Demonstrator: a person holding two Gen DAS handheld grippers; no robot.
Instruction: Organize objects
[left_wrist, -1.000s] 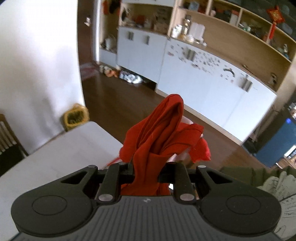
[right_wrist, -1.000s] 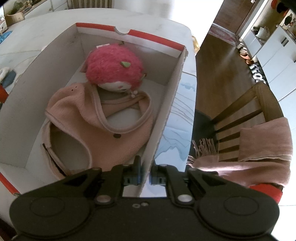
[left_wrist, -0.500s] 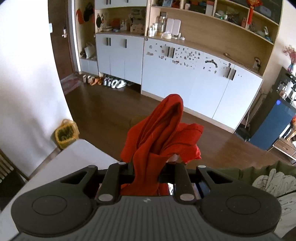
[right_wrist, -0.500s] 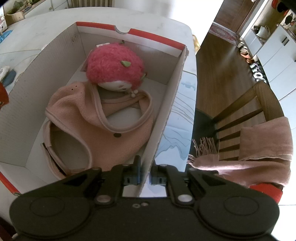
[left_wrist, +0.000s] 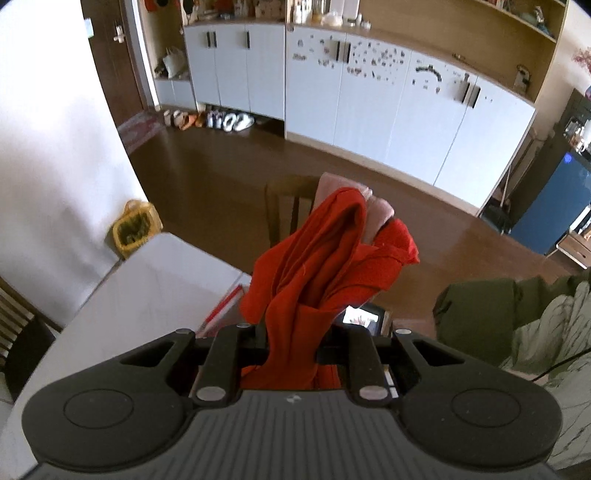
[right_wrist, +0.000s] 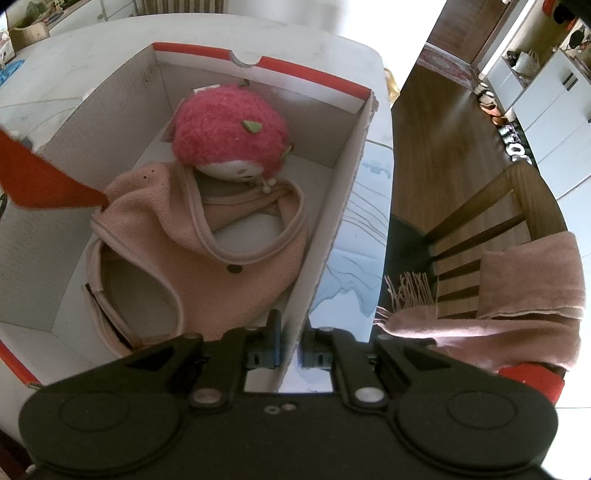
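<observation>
Left hand-held gripper (left_wrist: 291, 343), clamped on red cloth (left_wrist: 325, 273), sits left of the cardboard box (right_wrist: 332, 206); right hand-held gripper (right_wrist: 290, 350) pinches its near-right wall.

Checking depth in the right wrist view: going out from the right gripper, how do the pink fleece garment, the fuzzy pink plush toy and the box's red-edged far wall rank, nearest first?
From the right gripper, clamped on the cardboard box's side wall:
1. Pink fleece garment, in the box, just ahead to the left.
2. Fuzzy pink plush toy, deeper in the box, beyond the garment.
3. Red-edged far wall, behind the toy.
</observation>
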